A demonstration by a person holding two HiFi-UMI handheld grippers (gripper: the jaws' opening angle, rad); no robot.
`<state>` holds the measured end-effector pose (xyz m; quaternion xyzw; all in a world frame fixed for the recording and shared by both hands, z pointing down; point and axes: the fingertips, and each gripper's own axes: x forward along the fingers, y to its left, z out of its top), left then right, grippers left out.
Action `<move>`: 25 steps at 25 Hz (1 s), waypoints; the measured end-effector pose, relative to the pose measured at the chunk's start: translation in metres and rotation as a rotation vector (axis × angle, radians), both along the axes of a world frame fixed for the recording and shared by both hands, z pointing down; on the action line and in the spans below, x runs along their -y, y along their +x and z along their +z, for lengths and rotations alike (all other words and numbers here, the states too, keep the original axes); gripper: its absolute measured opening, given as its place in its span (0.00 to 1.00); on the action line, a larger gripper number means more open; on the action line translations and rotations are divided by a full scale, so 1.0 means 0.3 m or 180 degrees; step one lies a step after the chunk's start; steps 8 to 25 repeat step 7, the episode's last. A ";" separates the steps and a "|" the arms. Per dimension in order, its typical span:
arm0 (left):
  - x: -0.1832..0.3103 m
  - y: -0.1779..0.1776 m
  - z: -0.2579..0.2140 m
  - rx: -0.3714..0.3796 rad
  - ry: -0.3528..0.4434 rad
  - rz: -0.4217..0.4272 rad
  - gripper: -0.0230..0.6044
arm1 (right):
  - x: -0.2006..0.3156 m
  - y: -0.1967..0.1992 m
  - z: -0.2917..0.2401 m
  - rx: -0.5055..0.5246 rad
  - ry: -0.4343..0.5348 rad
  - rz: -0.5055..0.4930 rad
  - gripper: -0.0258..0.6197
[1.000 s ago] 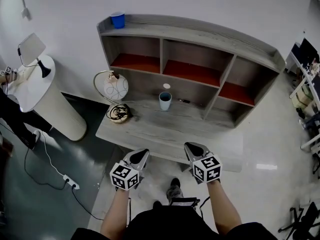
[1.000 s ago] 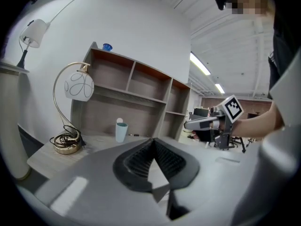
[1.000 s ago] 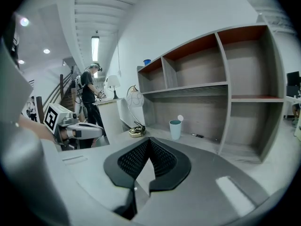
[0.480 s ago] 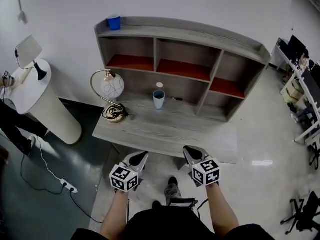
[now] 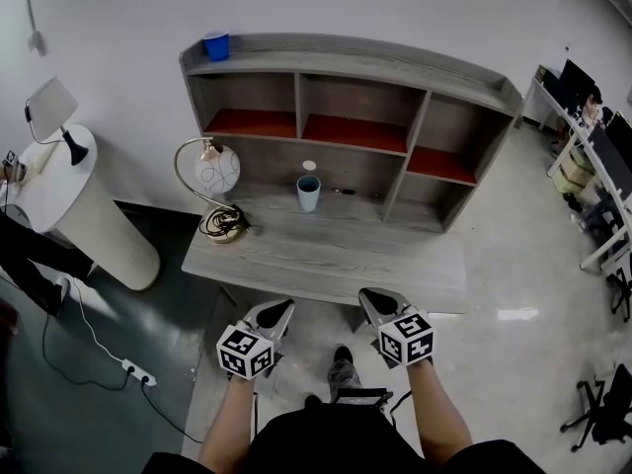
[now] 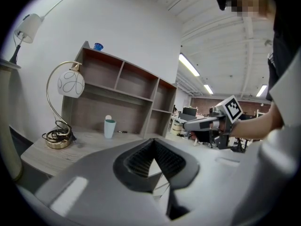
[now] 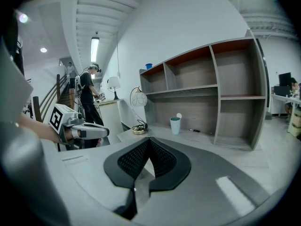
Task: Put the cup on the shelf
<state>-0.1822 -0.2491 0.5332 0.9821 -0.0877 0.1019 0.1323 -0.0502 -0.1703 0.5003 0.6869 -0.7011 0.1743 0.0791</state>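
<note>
A pale teal cup (image 5: 308, 193) stands upright on the grey desk surface (image 5: 326, 255) of the wooden shelf unit (image 5: 425, 117), in front of the middle compartments. Both grippers hover short of the desk's front edge, well apart from the cup. My left gripper (image 5: 280, 305) is shut with nothing between its pads. My right gripper (image 5: 373, 294) is likewise shut and empty. In the left gripper view the cup (image 6: 109, 128) is far ahead to the left of the jaws, and the right gripper (image 6: 202, 123) shows at the right. In the right gripper view the cup (image 7: 175, 125) is ahead.
A blue cup (image 5: 216, 44) sits on the shelf's top left corner. A curved lamp with a globe shade (image 5: 215, 171) stands on the desk's left end. A small dark pen (image 5: 343, 192) lies right of the cup. A white pedestal (image 5: 89, 215) and floor cables (image 5: 133, 366) lie to the left.
The shelf and cup have slid left and look slightly further off as the head view shifted. Both grippers have kept their pose and stayed shut.
</note>
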 end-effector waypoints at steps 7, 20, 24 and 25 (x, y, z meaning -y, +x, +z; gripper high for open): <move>-0.020 0.006 0.005 0.0004 -0.0012 0.0060 0.03 | -0.010 -0.015 0.000 0.0005 0.0002 -0.0060 0.06; -0.020 0.006 0.005 0.0004 -0.0012 0.0060 0.03 | -0.010 -0.015 0.000 0.0005 0.0002 -0.0060 0.06; -0.020 0.006 0.005 0.0004 -0.0012 0.0060 0.03 | -0.010 -0.015 0.000 0.0005 0.0002 -0.0060 0.06; -0.020 0.006 0.005 0.0004 -0.0012 0.0060 0.03 | -0.010 -0.015 0.000 0.0005 0.0002 -0.0060 0.06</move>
